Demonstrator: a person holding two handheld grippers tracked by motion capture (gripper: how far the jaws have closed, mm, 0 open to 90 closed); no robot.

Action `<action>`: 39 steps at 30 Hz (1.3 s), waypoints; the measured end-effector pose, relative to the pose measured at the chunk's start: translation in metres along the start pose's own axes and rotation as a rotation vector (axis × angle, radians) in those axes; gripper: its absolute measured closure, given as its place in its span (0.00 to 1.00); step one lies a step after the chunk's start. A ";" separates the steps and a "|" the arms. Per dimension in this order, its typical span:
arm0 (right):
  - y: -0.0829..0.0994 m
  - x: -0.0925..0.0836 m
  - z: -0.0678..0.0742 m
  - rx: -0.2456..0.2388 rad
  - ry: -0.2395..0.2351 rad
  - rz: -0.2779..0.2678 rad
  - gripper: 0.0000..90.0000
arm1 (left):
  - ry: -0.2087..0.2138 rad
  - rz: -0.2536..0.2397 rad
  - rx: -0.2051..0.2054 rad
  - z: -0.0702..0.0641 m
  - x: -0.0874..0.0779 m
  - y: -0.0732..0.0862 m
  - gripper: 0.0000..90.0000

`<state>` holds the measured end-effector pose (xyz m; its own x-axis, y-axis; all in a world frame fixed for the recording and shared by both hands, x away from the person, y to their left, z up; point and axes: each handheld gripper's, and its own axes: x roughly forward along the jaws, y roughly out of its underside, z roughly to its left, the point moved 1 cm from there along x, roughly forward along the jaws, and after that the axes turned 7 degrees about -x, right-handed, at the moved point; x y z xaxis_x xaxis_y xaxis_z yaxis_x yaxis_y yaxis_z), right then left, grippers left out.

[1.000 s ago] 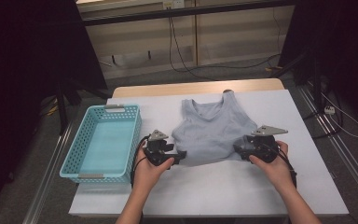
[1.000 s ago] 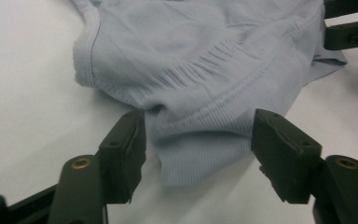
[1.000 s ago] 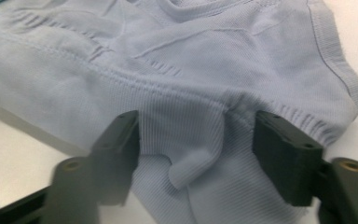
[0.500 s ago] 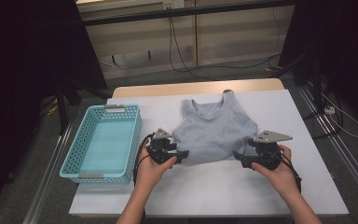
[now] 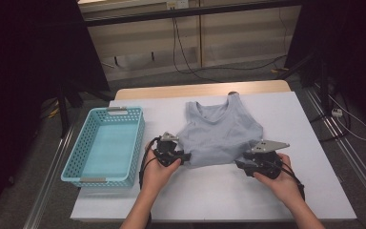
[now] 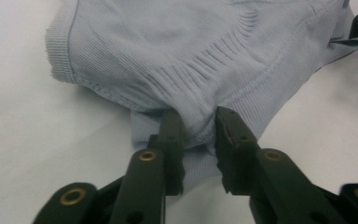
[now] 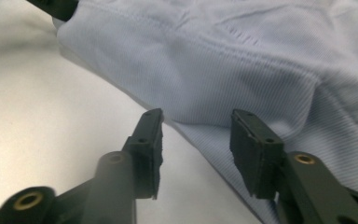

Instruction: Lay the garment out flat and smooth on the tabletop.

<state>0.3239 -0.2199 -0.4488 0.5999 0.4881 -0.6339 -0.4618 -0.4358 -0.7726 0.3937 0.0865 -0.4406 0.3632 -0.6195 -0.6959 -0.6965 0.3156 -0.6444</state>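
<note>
A light grey-blue tank top (image 5: 219, 131) lies flat on the white table, neck to the far side. My left gripper (image 5: 187, 157) is at the hem's left corner. In the left gripper view its jaws have just been closing and now pinch a bunched fold of the tank top (image 6: 182, 46) between the pads of my left gripper (image 6: 196, 128). My right gripper (image 5: 240, 164) is at the hem's right corner. Its jaws have just been closing too, but my right gripper (image 7: 196, 128) still stands apart around the tank top's (image 7: 242, 56) edge, pads not touching.
A light blue plastic basket (image 5: 140, 140) stands on the table's left side, close to my left hand. White table surface (image 5: 290, 119) lies bare to the right of the top and in front of it. Cables run across the floor beyond the table.
Both hands stay at the hem's corners. The right gripper has shifted slightly toward the table's near edge. The tank top has not moved.
</note>
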 end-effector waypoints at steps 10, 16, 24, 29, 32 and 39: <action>0.004 0.018 -0.001 -0.013 0.010 0.047 0.67 | 0.022 -0.031 -0.038 0.006 -0.005 -0.009 0.92; 0.005 0.020 -0.004 -0.039 0.029 0.065 0.97 | 0.024 -0.074 -0.061 0.010 -0.010 -0.014 0.92; 0.003 0.006 -0.006 -0.032 -0.004 0.076 1.00 | 0.017 -0.115 -0.061 0.014 -0.020 -0.021 0.92; 0.010 -0.010 -0.010 -0.007 -0.027 0.063 1.00 | 0.015 -0.090 -0.065 0.014 -0.013 -0.018 0.92; 0.015 -0.006 -0.010 0.004 -0.036 0.077 0.99 | 0.006 -0.061 -0.048 0.012 -0.008 -0.016 0.92; 0.012 -0.006 -0.008 0.015 -0.055 0.041 0.89 | 0.014 -0.063 -0.049 0.016 -0.001 -0.012 0.89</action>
<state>0.3195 -0.2340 -0.4542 0.5439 0.5106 -0.6659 -0.4955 -0.4450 -0.7459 0.4122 0.0950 -0.4372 0.3983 -0.6472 -0.6499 -0.7024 0.2405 -0.6699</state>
